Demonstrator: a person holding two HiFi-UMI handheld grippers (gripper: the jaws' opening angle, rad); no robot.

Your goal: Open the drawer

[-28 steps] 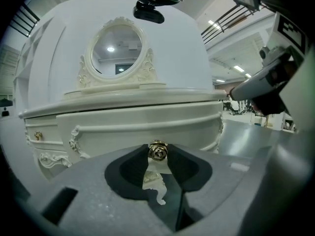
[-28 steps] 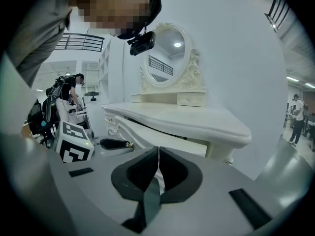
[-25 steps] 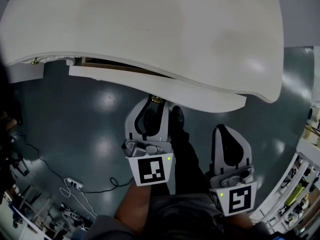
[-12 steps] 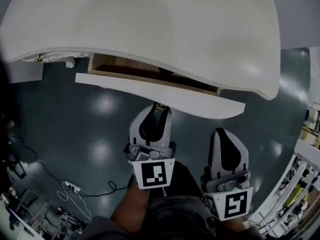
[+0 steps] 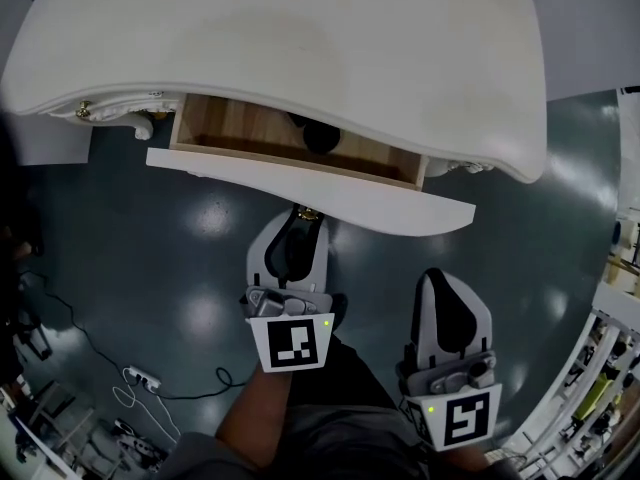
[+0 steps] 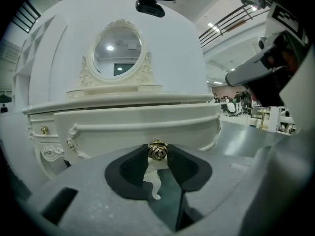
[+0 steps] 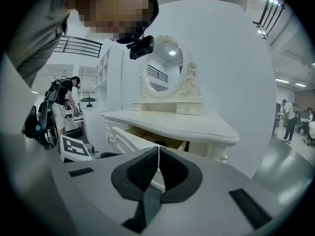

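Head view shows the drawer (image 5: 300,180) pulled well out from under the top of the white dressing table (image 5: 300,38), its curved white front standing clear of the table's edge. A second ago only a thin dark slit showed there; half a second ago the gap was wider. Now the wooden floor of the drawer lies open to the camera, with a dark round object (image 5: 320,136) resting inside, too dim to name.

The drawer's small brass knob (image 6: 158,151) sits between the fingers (image 6: 133,168) of the left gripper (image 5: 298,220), which are closed on it from both sides. That gripper has drawn back toward the person together with the drawer front, so the pull is doing the work.

The right gripper (image 5: 438,280) hangs to the side, below the drawer's right end and apart from it. Its fingers are pressed together with nothing between them.

By my reading the task is largely done: the drawer is open enough to see in. A little more pull may remain, provided the grip on the small knob holds.
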